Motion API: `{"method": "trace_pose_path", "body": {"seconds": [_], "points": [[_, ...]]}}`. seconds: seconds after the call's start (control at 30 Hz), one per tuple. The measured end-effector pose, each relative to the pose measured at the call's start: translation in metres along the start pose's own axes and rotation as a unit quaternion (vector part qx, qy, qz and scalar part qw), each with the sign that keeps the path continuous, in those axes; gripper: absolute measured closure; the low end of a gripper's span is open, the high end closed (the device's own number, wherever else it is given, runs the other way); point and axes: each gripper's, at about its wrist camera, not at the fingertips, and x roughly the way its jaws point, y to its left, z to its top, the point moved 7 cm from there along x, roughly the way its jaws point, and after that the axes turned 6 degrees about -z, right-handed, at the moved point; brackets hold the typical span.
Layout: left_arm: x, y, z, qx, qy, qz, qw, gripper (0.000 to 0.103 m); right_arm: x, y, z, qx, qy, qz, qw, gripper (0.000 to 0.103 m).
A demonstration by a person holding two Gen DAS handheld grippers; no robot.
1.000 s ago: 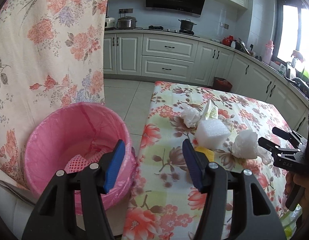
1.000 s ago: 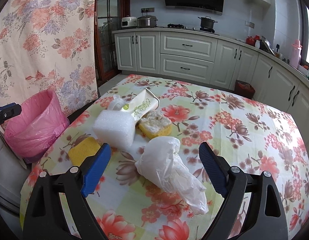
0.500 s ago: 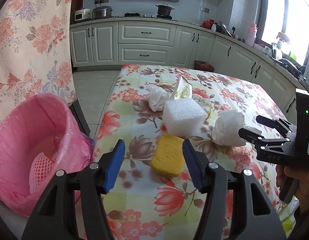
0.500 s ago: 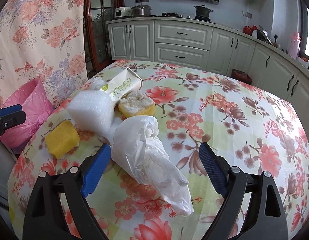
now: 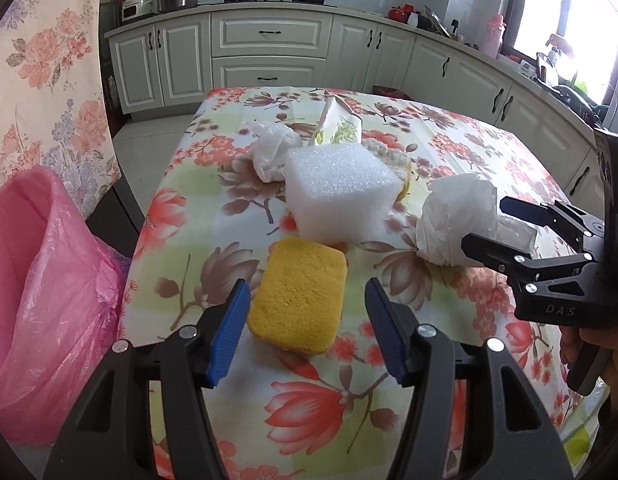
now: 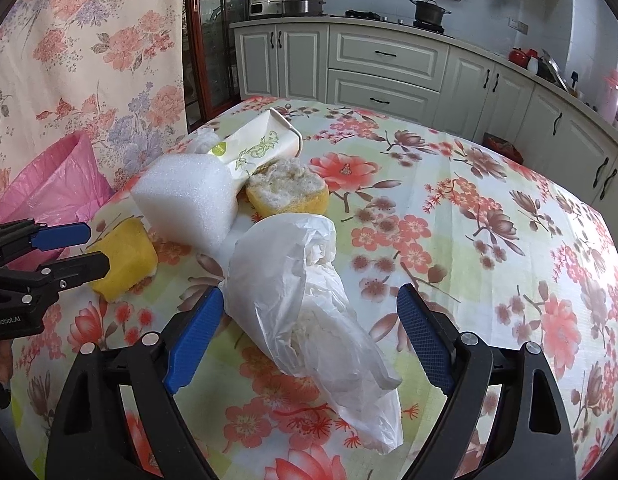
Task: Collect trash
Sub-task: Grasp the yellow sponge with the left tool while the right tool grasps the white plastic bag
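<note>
Trash: left tool (image 5: 307, 318) open around yellow sponge (image 5: 297, 295), right tool (image 6: 309, 322) open around plastic bag (image 6: 305, 300).

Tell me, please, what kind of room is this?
A home kitchen, most likely: white cabinets along the wall, a pot on the stove, and a table with a floral tablecloth.

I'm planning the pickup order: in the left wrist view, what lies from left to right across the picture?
Pink bin bag → yellow sponge → white plastic bag → right gripper. The foam block, tissue and carton overlap above the sponge, so they are left out.
</note>
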Motion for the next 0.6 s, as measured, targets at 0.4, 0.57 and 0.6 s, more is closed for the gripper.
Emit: {"method": "trace_pose_path", "body": {"seconds": [0.4,0.57,0.6], "points": [[0.015,0.007,-0.007,0.015,0.026,0.014,0.9995,0.046,0.010,0.012,-0.005,-0.019,0.022,0.018,0.999,0.048],[0.015,0.007,-0.009,0.018,0.029,0.010,0.9994,0.058,0.006,0.014,-0.004,-0.018,0.018,0.023,0.999,0.055],[0.014,0.006,-0.009,0.017,0.027,0.009,0.9994,0.058,0.005,0.014,-0.004,-0.017,0.016,0.022,0.999,0.055]]}}
